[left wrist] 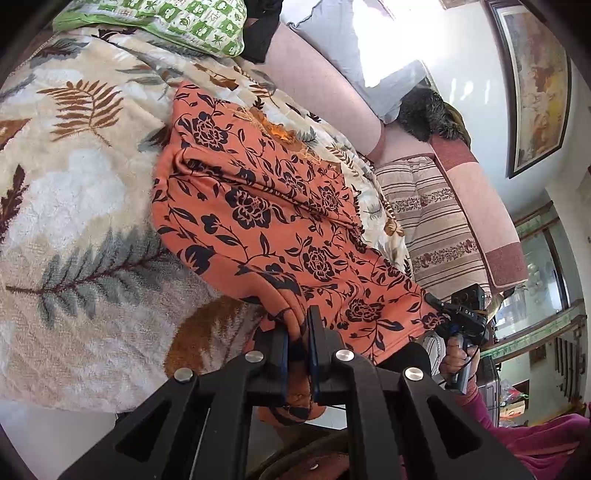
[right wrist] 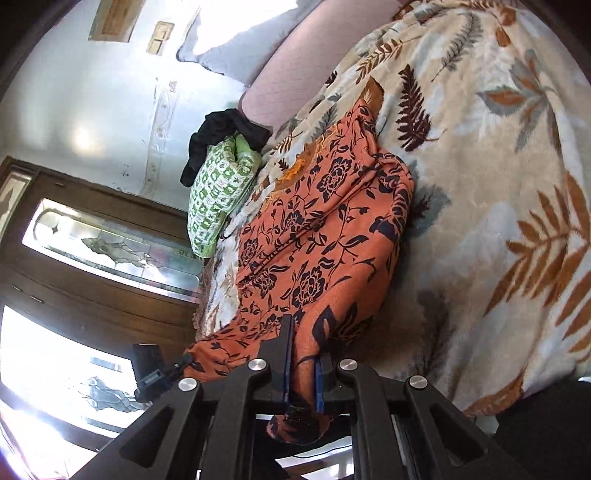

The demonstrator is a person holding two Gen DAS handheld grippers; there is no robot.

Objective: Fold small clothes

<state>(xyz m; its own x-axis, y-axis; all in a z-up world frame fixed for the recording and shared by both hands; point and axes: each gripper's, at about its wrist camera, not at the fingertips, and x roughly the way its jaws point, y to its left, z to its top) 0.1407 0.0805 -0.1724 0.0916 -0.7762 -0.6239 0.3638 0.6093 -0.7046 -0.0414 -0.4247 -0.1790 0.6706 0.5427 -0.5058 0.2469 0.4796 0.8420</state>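
Observation:
An orange garment with a black flower print (left wrist: 280, 221) lies across a leaf-patterned blanket (left wrist: 74, 192) on a bed. My left gripper (left wrist: 299, 332) is shut on one near corner of the garment, cloth bunched between its jaws. My right gripper (right wrist: 304, 347) is shut on the other near corner; it also shows at the right in the left wrist view (left wrist: 461, 317). The garment (right wrist: 317, 236) stretches away from both grippers, partly lifted off the blanket (right wrist: 498, 184) at the near edge, with a fold ridge across its middle.
A green and white patterned pillow (left wrist: 177, 22) and a black cloth (right wrist: 221, 129) lie at the far end. A pink headboard (left wrist: 317, 77), striped cushion (left wrist: 432, 221) and dark furry thing (left wrist: 424, 110) flank the bed. A wooden glass-paned door (right wrist: 92, 240) stands beside the bed.

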